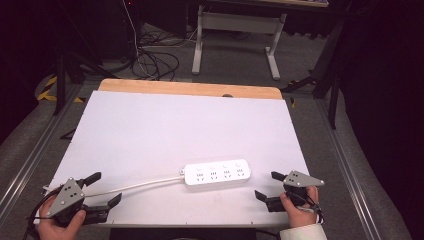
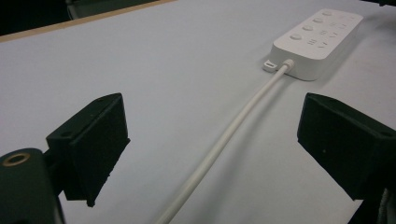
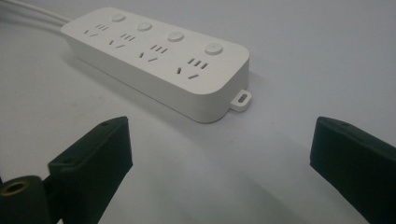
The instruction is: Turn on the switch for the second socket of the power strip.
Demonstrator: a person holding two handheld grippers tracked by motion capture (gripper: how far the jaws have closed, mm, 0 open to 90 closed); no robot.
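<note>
High view: white table (image 1: 150, 130) w/ wood strip at far edge, and one white power strip (image 1: 216, 174) lying flat near the front edge, a bit right of centre. Long axis runs left-right across the table. Its white cord (image 1: 140, 185) leaves the left end and trails toward the front-left corner.

Left gripper (image 1: 102, 189) sits at the front-left corner, jaws wide apart, nothing held; cord passes betw. them on the table, not pinched. Right gripper (image 1: 267, 185) sits front-right, jaws also spread wide, empty, just beside the strip's right end but not touching.

Key relation: strip lies betw. the two grippers; right one is much nearer the body, left one is well apart from the body but right over the cord. So prob. right hand takes the free end, left handles the cord.

Right gripper view: strip (image 3: 156, 58) runs away up-left, end-on-ish to the jaws; four outlets w/ four round buttons, small mounting tab (image 3: 241, 99) at the near end.

Left gripper view: cord (image 2: 229, 135) runs straight up betw. the jaws to the strip (image 2: 320, 39).

Containers: none on the table.
</note>
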